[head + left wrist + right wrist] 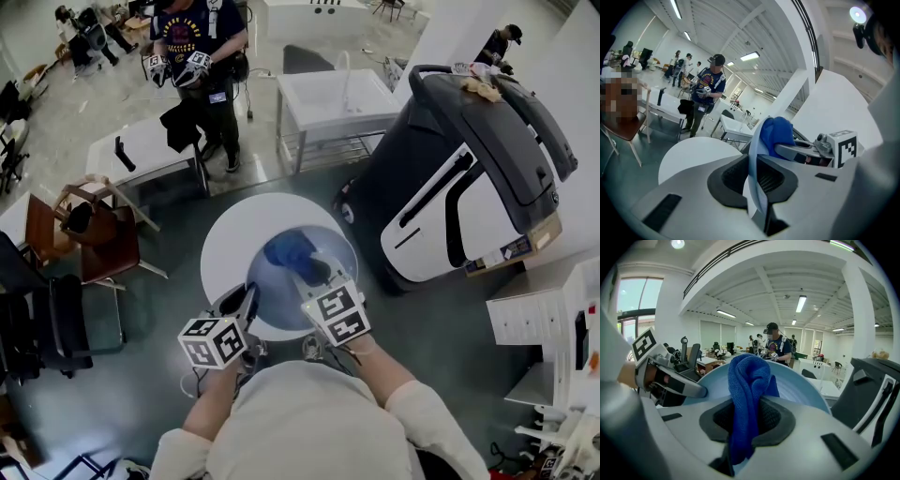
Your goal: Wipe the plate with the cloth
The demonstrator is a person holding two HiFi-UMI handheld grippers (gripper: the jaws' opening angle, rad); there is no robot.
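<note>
Setting: open robotics lab hall. Ahead of right gripper [317, 281]: white work tables [333, 98], another person [199, 37] holding marker cubes [195, 66]. To its right: large black-and-white machine [469, 178]. Strip lights [802, 303] overhead.

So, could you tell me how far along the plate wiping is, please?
Done: the left gripper holds the plate by its rim, and the right gripper holds the cloth. In hand: the cloth is up against the plate. Left: the wiping itself; I can't tell how much is clean.

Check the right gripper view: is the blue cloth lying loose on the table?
No: the blue cloth is pinched in the right claw, the pale blue plate behind it.
</note>
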